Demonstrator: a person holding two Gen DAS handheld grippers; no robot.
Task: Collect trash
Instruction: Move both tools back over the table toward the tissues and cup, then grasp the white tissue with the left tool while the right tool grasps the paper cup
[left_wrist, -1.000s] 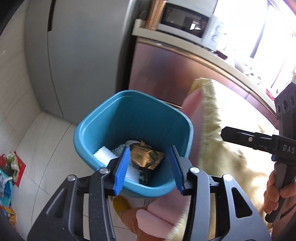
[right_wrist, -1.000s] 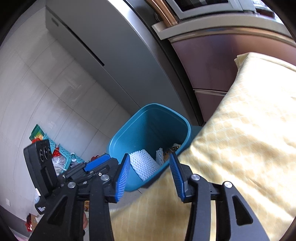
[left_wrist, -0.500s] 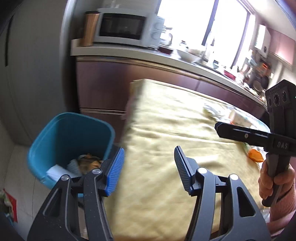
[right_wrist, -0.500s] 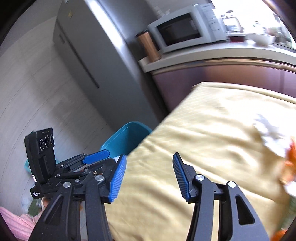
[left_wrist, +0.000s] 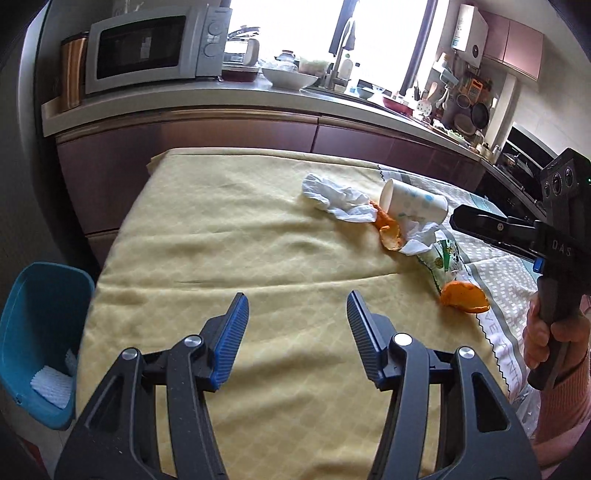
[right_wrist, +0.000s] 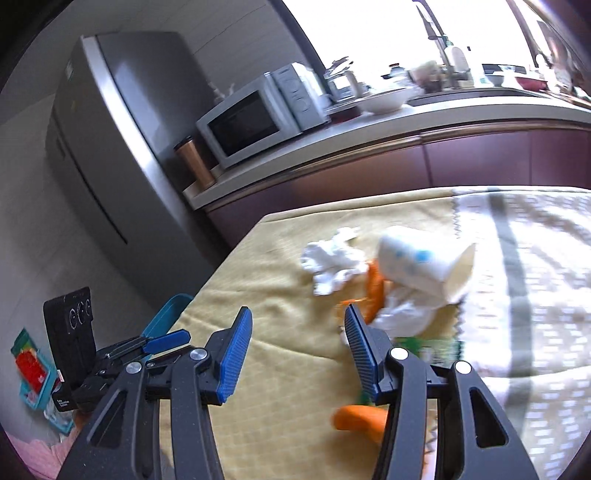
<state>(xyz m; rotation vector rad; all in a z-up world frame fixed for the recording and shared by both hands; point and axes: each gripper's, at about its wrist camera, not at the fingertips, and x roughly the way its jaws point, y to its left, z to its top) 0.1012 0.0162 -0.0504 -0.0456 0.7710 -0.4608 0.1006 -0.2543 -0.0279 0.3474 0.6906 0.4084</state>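
Left tool (left_wrist: 297, 321) hangs over the bare near part of the yellow cloth (left_wrist: 229, 236) on the bench, blue pads wide apart, nothing between them. Right tool (right_wrist: 297, 334) likewise spread and empty, just short of the litter.

Landmark: paper cup (left_wrist: 412, 205), tipped on its side mid-bench.
- Crumpled white tissue (left_wrist: 338, 199) just left of cup.
- Orange peel (left_wrist: 389, 230) at the cup's near side, touching a second wad of tissue.
- Green-printed wrapper (left_wrist: 441, 260) nearer than the cup, running to a second peel (left_wrist: 463, 297).
- Teal bin (left_wrist: 35, 332) well left of cup, on the floor at the bench corner, white foam netting inside.
- Microwave (left_wrist: 147, 48) and white bowl (left_wrist: 290, 77) on the kitchen worktop behind.

Right view is motion-blurred.
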